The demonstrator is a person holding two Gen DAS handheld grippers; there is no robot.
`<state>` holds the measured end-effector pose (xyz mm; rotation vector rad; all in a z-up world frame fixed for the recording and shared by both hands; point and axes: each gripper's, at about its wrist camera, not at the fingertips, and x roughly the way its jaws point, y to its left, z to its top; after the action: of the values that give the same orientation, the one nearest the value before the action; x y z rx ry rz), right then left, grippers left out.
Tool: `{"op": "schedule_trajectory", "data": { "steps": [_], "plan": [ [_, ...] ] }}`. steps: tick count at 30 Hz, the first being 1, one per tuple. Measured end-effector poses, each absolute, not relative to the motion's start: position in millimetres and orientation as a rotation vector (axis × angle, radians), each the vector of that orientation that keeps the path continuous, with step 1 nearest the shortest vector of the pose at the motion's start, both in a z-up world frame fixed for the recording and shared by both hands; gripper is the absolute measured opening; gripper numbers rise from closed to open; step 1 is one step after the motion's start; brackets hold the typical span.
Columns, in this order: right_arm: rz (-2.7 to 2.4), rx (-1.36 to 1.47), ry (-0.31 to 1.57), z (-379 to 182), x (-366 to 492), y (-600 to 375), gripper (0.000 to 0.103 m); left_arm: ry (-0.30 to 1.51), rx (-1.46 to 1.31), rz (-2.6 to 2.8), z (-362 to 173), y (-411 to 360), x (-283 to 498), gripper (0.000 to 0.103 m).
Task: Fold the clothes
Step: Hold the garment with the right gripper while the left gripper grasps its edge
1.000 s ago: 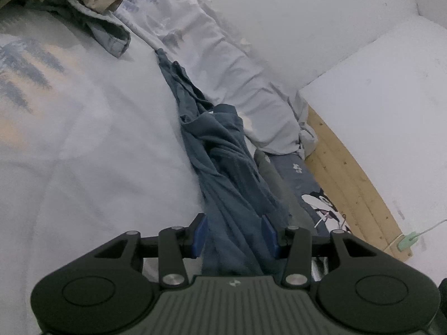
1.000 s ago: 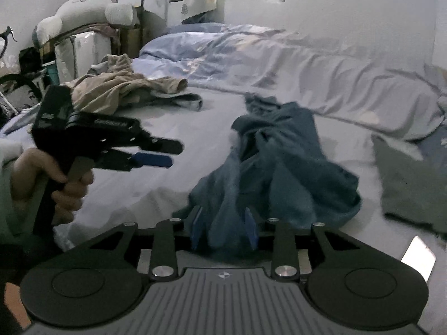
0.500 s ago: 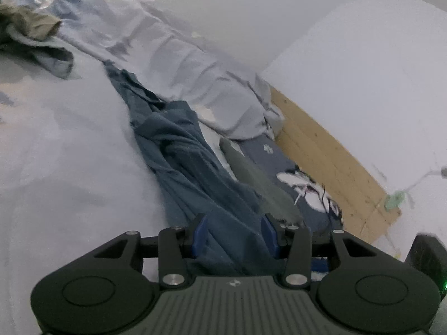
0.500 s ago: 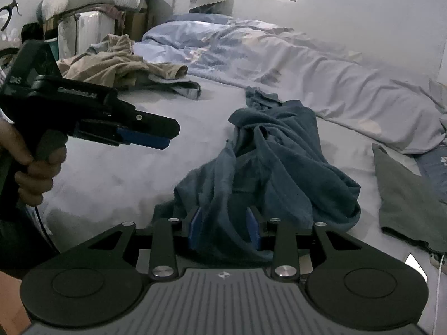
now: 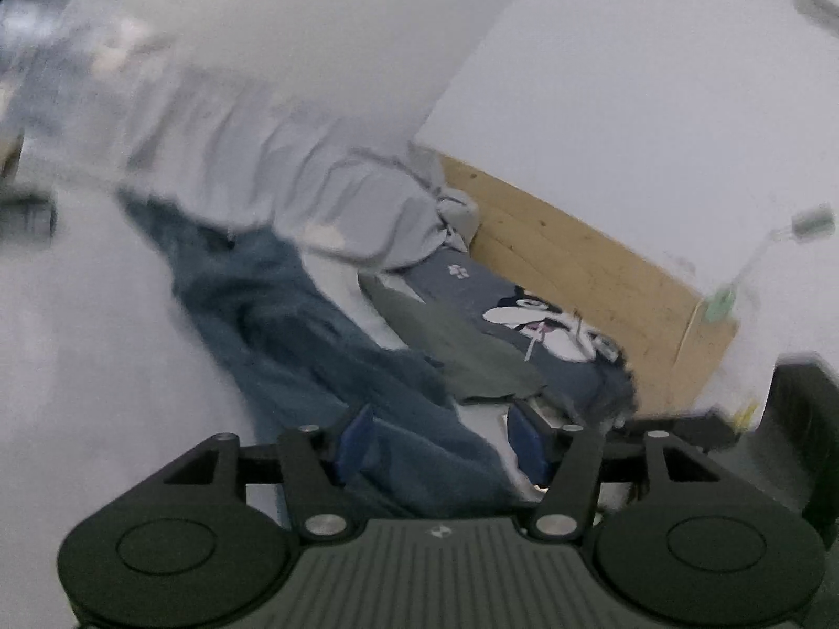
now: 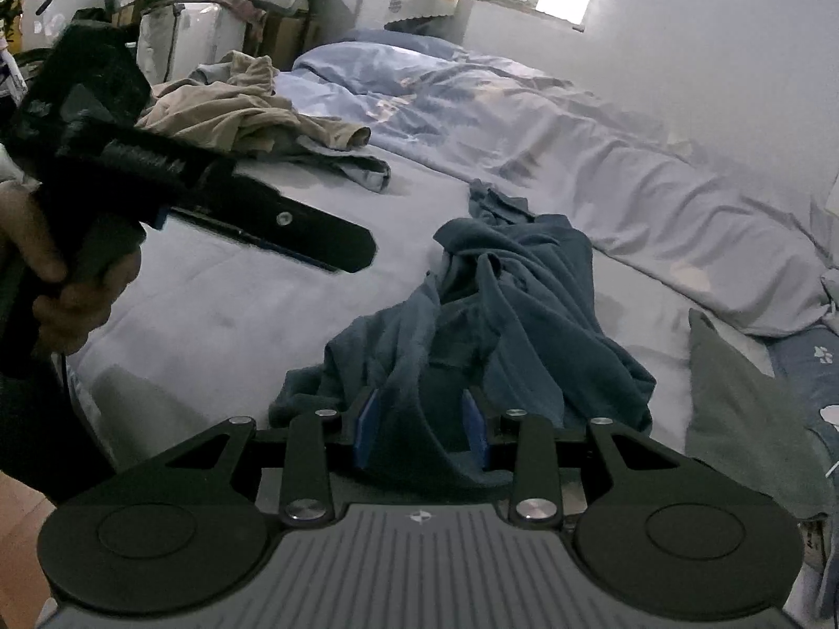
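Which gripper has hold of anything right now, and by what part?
The right gripper pinches the blue garment by a bunched fold at its near edge. The left gripper is opening and, seen from the right wrist, hangs above the bed, holding nothing.

The bed point(image 6: 220, 314) fills the view under a pale, bare sheet. In its middle lies a crumpled dark blue garment point(image 6: 514, 314), bunched and twisted. Behind it a light blue duvet point(image 6: 603, 167) runs in a long rumpled ridge along the wall. Far left sits a beige heap of clothes point(image 6: 236, 115). On the right lies a flat grey-green cloth point(image 6: 744, 419), beside a dark patterned pillow point(image 5: 524, 314).
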<state>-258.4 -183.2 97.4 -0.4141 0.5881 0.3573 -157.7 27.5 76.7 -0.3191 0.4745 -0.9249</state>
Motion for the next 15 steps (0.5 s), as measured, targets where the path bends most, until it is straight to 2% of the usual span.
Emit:
{"op": "schedule_trajectory", "data": {
  "steps": [15],
  "plan": [
    [0.414, -0.474, 0.597, 96, -241, -184, 0.035, 0.252, 0.138, -0.954, 80, 1, -210, 0.057]
  ]
}}
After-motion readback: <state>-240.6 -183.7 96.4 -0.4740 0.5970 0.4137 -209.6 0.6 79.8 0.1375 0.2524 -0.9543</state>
